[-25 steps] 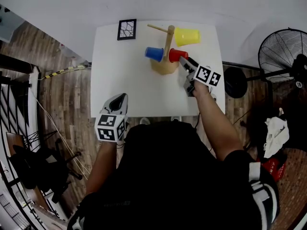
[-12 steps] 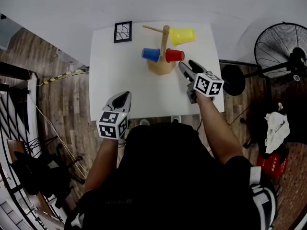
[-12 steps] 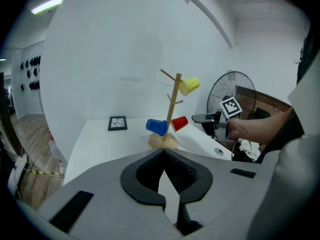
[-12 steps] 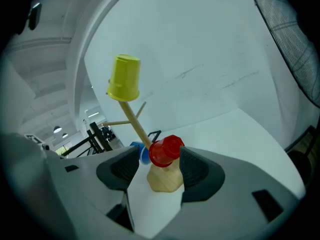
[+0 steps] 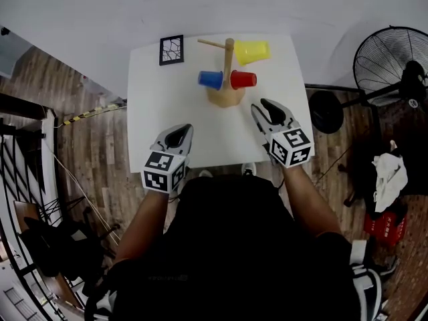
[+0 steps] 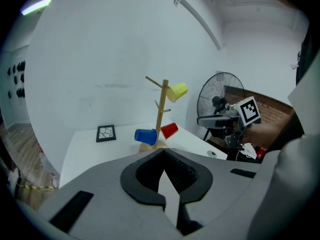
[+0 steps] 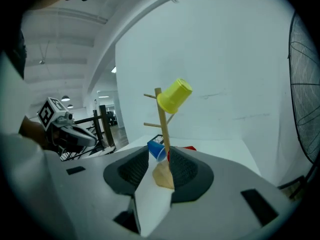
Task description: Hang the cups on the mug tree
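Head view: the left gripper (image 5: 179, 134) and right gripper (image 5: 266, 107) hover over the white table's (image 5: 160, 112) near edge. The mug tree (image 5: 228, 59) stands upright near the far edge. Its yellow cup (image 5: 252, 51), blue cup (image 5: 210, 79) and red cup (image 5: 243, 79) stick out sideways.

Left gripper view: its jaws are together and empty.

Right gripper view: its jaws have just been closing. They stand partly apart with nothing between them.

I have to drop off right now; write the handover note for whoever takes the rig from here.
Left hand-held gripper: shut, empty, over the near part of the table.
Right hand-held gripper: jaws part open, have just been closing, nothing between them, short of the mug tree.
Cups: yellow cup on an upper peg; blue cup and red cup on lower pegs.
Done: all three visible cups hang.
Left: no loose cup in view; one upper peg is free.
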A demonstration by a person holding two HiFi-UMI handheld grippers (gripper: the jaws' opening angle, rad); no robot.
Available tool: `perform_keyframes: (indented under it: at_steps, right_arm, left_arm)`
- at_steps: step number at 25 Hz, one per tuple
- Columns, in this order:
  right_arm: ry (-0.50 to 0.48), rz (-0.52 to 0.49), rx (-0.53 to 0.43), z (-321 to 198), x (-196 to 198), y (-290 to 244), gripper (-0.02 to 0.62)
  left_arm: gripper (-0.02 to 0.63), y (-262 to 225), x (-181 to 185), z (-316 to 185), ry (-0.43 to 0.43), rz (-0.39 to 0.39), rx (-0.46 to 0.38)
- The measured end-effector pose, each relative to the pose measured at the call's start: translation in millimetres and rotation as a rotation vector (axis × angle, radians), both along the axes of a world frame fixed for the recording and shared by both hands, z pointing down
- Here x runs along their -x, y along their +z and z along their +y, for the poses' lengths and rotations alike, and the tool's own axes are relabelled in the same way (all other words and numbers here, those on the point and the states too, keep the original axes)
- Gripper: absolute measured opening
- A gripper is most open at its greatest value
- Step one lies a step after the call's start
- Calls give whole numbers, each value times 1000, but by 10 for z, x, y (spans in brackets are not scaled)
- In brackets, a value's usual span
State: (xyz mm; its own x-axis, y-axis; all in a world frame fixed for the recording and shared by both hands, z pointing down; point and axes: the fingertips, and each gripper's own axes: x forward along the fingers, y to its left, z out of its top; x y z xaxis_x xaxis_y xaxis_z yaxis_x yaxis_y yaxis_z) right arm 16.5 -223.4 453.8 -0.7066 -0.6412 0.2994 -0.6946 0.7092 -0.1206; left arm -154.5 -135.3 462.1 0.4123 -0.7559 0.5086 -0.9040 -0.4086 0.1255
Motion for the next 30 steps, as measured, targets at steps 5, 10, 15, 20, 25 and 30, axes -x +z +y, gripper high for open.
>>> perform_keyframes:
  at_steps: [5, 10, 15, 20, 25, 30]
  right_arm:
    - [-33, -25, -12, 267, 26, -134, 62]
    - [-44, -42, 2, 474, 4, -155, 26]
    - [-53, -54, 25, 569, -19, -137, 11]
    - [-67, -55, 52, 616, -30, -83, 9]
    - [-70, -44, 75, 642, -25, -17, 8]
    - [-58, -56, 107, 646, -32, 41, 8]
  left_arm:
    - [17, -127, -114, -44, 31, 20, -26]
    - [17, -175, -205, -38, 56, 34, -30]
    - [16, -193, -242, -25, 67, 40, -32]
    - [17, -182, -235, -29, 61, 47, -28]
    - [16, -151, -225, -5, 55, 45, -23]
    - [17, -101, -198, 32, 42, 43, -14]
